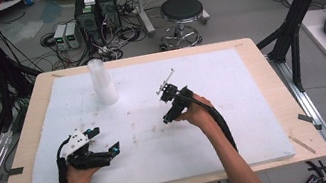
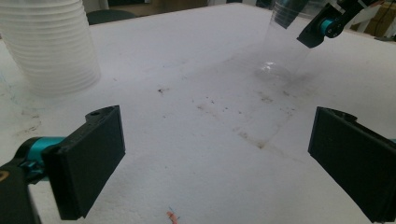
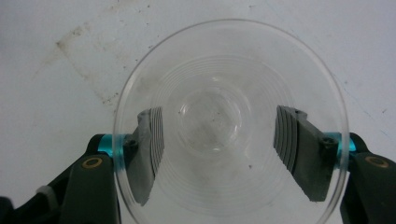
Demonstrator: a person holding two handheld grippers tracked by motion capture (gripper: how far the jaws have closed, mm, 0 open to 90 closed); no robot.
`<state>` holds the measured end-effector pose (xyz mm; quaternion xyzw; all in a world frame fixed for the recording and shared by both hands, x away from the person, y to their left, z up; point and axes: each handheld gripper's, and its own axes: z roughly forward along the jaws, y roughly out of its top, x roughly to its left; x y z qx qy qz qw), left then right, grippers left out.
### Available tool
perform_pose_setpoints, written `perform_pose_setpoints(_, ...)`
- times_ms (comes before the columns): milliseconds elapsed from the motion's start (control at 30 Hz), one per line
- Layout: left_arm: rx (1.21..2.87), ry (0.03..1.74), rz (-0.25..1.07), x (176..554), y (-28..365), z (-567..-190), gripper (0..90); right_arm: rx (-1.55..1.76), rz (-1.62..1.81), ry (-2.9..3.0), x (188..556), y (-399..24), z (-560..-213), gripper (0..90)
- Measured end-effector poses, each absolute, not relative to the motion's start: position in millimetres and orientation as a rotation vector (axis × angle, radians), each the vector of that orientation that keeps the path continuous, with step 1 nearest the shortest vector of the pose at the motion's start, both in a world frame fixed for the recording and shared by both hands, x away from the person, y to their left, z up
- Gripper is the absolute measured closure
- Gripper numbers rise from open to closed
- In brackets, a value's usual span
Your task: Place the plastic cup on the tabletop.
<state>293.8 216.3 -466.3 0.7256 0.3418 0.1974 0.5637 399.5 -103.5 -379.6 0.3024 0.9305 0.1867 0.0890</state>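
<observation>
From the high view, the left gripper [image 1: 104,141] rests low over the white foam mat [image 1: 238,124] at the near left of the wooden table [image 1: 270,77], its two black jaws spread wide with nothing between them. The right gripper [image 1: 168,116] is held above the middle of the mat, tilted down and toward the left. The thing it carries is too clear to make out from here. A tall stack of translucent white plastic cups [image 1: 102,82] stands on the mat at the far left, well apart from both grippers.

In the left gripper view, the left gripper [image 2: 217,154] is released: its black jaw pads stand far apart at the left and right edges, with bare, speckled mat between them. The stack of cups [image 2: 49,44] rises at the far left. At the far right, the right gripper's black and teal jaw tip [image 2: 322,28] presses on a single clear, thin-walled plastic cup [image 2: 282,51], which is tilted, with its base low over the mat; I cannot tell whether the base touches.

In the right gripper view, the right gripper [image 3: 219,149] is clenched on the clear plastic cup [image 3: 210,116], one ribbed grey pad against each side of its wall. The camera looks straight down through the round rim to the small circular base, with concentric rings showing on the transparent wall and the stained mat visible behind it.
</observation>
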Motion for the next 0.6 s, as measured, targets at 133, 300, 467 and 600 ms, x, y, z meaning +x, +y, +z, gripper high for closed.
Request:
perform_pose_setpoints(133,1.706,0.809,0.462,294,216,-466,3.8,0.873,0.516,2.765,400,-99,-384,33.5)
perform_pose_setpoints(300,1.709,0.807,0.464,294,217,-466,3.8,0.899,0.591,2.738,401,-101,-388,33.9)
perform_pose_setpoints(467,1.706,0.811,0.463,294,216,-466,3.8,0.891,0.605,2.730,401,-101,-389,33.5)
perform_pose_setpoints(600,1.709,0.811,0.461,294,217,-466,3.8,0.885,0.618,2.719,401,-101,-391,31.9)
